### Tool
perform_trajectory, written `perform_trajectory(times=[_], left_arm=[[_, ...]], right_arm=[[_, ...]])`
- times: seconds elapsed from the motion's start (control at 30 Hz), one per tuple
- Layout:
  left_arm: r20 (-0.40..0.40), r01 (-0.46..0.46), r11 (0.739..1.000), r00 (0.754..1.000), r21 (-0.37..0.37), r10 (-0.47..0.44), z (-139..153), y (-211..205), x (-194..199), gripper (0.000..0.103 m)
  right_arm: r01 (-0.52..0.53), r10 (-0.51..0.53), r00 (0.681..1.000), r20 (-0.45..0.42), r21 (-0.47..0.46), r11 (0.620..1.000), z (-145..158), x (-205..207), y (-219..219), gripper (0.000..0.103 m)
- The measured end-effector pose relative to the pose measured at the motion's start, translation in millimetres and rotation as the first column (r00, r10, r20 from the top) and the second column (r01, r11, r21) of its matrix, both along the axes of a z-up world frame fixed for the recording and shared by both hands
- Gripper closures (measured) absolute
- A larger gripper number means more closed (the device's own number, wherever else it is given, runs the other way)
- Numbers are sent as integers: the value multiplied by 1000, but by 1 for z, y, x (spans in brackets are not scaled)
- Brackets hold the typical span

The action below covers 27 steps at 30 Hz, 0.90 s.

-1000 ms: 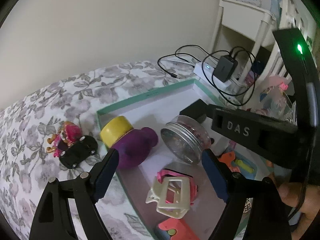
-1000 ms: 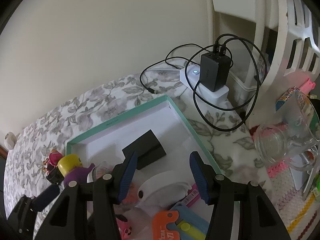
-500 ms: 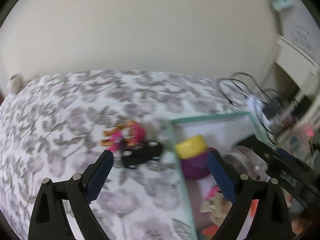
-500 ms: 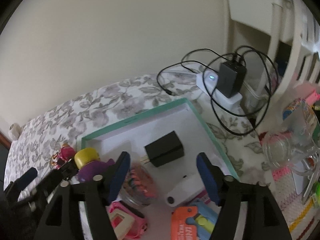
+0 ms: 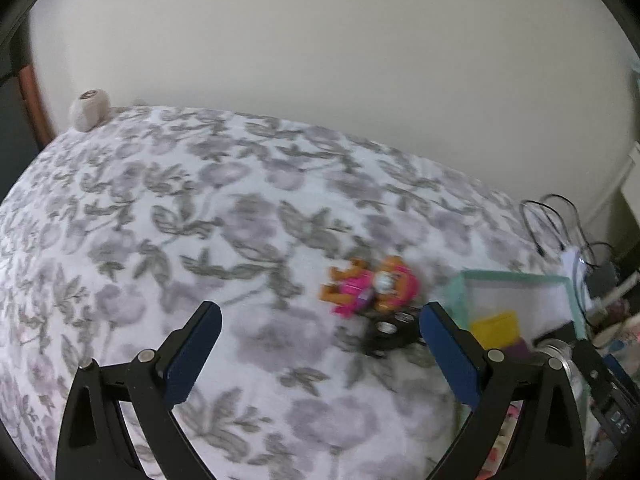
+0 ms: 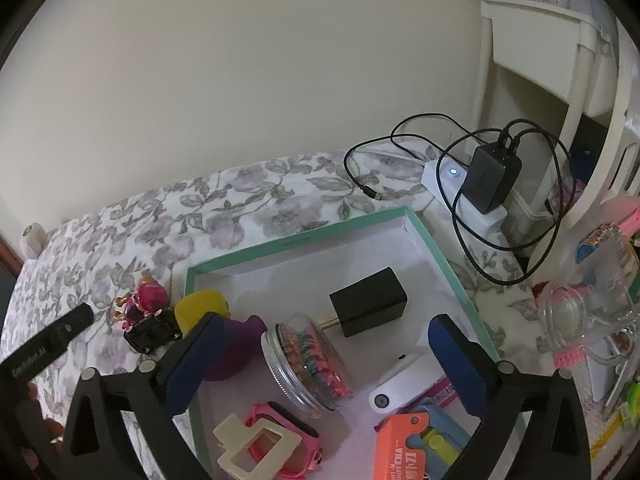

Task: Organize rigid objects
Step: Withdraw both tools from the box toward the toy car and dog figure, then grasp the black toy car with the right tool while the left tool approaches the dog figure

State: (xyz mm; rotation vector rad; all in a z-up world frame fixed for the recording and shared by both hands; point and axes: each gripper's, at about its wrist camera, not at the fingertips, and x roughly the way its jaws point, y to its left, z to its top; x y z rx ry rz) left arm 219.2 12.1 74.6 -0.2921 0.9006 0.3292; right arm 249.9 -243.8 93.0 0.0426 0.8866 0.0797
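Since both jaws just spread wide with nothing between them, the left gripper looks lined up for the pink-and-orange toy figure. It's beside the small black toy car, just outside the teal-rimmed white box. Right gripper hangs empty over the box.

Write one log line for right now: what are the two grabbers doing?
left gripper: open, empty, near pink figure | right gripper: open, empty, over bead jar | teal box: partly filled

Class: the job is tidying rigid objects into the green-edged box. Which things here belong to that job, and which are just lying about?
Job: green-edged box; inside it black charger block, bead jar, purple toy with yellow cap; outside it pink figure and black toy car.

Lying about: power strip with cables, glass mug.
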Motion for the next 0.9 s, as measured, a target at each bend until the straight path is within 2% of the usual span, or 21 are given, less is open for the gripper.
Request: perform_trajectory(times=[0.13,0.27,0.53,0.77,0.9], left_arm=[[11,-35,999,999,-26,36,-2,22,-3,3],[14,-60,997,998,-48,60,-3,38,-6,3],[-22,-81,986,997,-143,79,-11,63,-9,3],[-43,-134,972,991,-194,128,-19,87,-16,4],[-39,-161,963,987,-217,156,-21,100,-20,3]], right_arm=[[-23,23,1000,6,-7,1000,3,-1,10,0],[-79,78,997,18,41,996,9,-5,29,0],[-229,229,973,-2,39,973,-3,-11,101,0],[-258,263,964,-48,95,961,-16,-7,139,0],[-238,251,964,-91,133,962,-23,-1,151,4]])
